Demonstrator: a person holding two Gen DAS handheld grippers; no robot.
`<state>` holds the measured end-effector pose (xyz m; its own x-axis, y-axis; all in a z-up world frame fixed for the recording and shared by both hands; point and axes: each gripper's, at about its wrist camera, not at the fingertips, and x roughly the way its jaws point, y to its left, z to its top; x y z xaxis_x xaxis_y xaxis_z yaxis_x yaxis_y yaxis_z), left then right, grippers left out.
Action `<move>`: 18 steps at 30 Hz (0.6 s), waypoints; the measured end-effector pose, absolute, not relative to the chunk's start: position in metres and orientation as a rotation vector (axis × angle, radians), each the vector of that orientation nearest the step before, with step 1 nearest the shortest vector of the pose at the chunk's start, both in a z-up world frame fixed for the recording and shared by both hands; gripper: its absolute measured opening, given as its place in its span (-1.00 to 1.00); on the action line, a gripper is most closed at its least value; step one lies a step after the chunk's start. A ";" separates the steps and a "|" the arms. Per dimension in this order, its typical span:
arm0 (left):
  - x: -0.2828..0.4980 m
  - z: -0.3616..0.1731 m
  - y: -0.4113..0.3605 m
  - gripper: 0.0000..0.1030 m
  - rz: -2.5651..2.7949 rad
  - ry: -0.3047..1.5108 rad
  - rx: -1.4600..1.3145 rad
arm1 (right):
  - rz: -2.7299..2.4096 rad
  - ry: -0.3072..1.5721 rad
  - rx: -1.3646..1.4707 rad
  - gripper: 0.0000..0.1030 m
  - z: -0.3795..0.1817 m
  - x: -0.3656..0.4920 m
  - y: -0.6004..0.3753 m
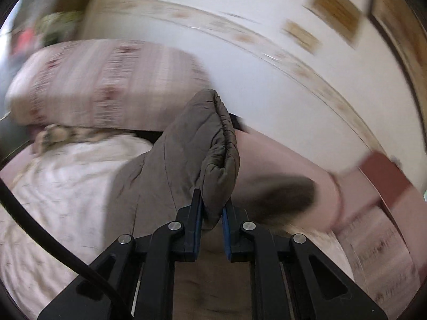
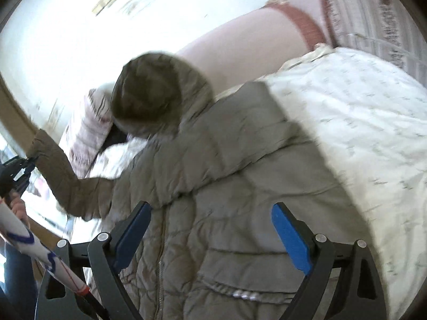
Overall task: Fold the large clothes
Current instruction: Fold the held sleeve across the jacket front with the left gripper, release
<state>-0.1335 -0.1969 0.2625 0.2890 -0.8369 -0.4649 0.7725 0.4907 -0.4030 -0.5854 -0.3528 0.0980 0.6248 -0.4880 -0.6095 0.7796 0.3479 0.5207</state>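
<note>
A taupe padded jacket (image 2: 240,160) lies face up on the bed, its hood (image 2: 149,90) toward the far wall. In the left wrist view my left gripper (image 1: 212,202) is shut on the cuff of one sleeve (image 1: 208,144), which it holds lifted off the bed. The right wrist view shows that same left gripper (image 2: 24,165) at the far left, pulling the sleeve (image 2: 61,176) out sideways. My right gripper (image 2: 210,229) hovers open over the jacket's front near the zip, with nothing pinched between its blue pads (image 2: 289,240).
A white quilt (image 2: 360,133) covers the bed under the jacket. A pink patterned pillow (image 1: 93,80) lies by the headboard, with a white wall (image 1: 267,80) behind. A person's hand (image 2: 18,208) grips the left tool's handle. Both views are motion-blurred.
</note>
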 end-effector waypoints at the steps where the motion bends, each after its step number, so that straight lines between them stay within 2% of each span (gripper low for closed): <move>1: -0.164 0.264 -0.215 -0.76 -1.128 0.686 -0.075 | -0.864 0.363 0.885 0.85 0.101 -0.593 -0.354; 6: -0.272 0.239 -0.276 -0.76 -1.286 0.720 0.036 | -0.922 0.296 0.906 0.85 0.113 -0.625 -0.362; 9: -0.329 0.199 -0.316 -0.76 -1.346 0.795 0.107 | -0.958 0.269 0.904 0.85 0.118 -0.640 -0.365; 15: -0.390 0.109 -0.371 -0.74 -1.309 0.885 0.308 | -0.983 0.252 0.926 0.85 0.117 -0.658 -0.374; 16: -0.394 0.096 -0.378 -0.70 -1.294 0.904 0.343 | -0.980 0.252 0.932 0.85 0.116 -0.658 -0.375; 18: -0.396 0.071 -0.387 -0.22 -1.259 0.976 0.404 | -0.969 0.251 0.947 0.85 0.113 -0.658 -0.378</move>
